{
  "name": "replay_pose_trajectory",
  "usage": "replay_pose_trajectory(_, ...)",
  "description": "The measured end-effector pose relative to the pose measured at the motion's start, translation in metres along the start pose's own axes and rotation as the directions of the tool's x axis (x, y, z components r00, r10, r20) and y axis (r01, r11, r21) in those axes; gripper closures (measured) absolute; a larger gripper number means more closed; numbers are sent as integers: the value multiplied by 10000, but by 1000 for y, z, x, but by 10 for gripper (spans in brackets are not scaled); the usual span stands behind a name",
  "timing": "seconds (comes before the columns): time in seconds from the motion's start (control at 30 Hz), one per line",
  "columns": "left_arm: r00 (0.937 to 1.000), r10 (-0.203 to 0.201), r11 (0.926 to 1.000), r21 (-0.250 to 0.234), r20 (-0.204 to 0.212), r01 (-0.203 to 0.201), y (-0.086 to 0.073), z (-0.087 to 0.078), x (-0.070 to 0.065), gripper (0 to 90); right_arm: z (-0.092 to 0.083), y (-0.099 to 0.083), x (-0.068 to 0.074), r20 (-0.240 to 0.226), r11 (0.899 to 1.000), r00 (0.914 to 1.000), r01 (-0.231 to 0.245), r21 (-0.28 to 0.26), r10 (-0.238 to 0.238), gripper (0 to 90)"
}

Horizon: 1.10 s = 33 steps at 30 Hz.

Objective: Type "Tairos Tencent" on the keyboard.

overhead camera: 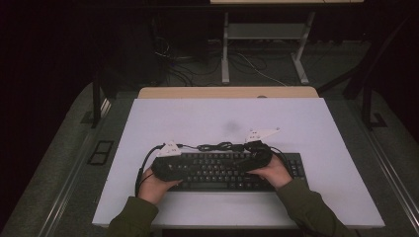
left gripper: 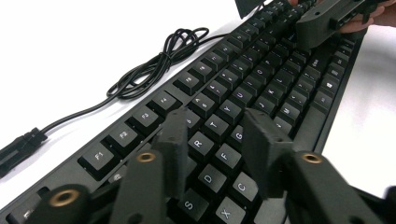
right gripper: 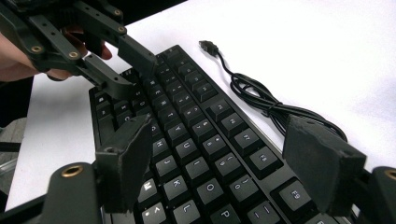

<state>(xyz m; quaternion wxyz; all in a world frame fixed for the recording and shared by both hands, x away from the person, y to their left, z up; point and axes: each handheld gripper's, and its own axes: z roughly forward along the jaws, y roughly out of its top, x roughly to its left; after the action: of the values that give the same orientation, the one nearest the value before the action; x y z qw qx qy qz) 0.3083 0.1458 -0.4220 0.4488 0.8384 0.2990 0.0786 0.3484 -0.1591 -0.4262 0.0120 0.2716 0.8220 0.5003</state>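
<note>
The high view is looking dim: the surround is falling into near black along the top and both sides, and only the table [overhead camera: 222, 118] is catching soft, even light. A faint grey smudge is sitting near its centre. In both gripper views the table is glaring white, blowing out detail, while the nearest jaws are blurring at the bottom edge.

The keyboard [left gripper: 243, 100] at frame centre looks like matt black plastic with smooth, faintly sheened keycaps, its cable [left gripper: 154, 70] at upper left glossy rubbery black, the table [overhead camera: 207, 116] a smooth matt white, and the gripper pads [right gripper: 322, 161] rough, grainy black.
</note>
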Motion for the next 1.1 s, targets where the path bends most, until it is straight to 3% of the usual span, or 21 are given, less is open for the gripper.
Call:
replay_pose_trajectory(0.3,9999,-11,10000,-58,-120,10,-3,-2,0,381,-1,-1,1,70,9998,10000,63,203,-65,374)
replay_pose_trajectory(0.63,9995,84,9998,-170,-295,-89,-4,-1,-2,205,-1,-2,5,236,9974,9993,265,668,-281,663)
replay_pose_trajectory(0.9,9993,36,9997,-225,-364,-45,-5,-2,-1,159,0,-3,7,161,9949,9986,487,881,-503,893)
replay_pose_trajectory(1.1,9993,21,9998,-221,-379,-29,-5,-2,0,159,4,-3,9,64,9921,9983,571,1118,-582,895)
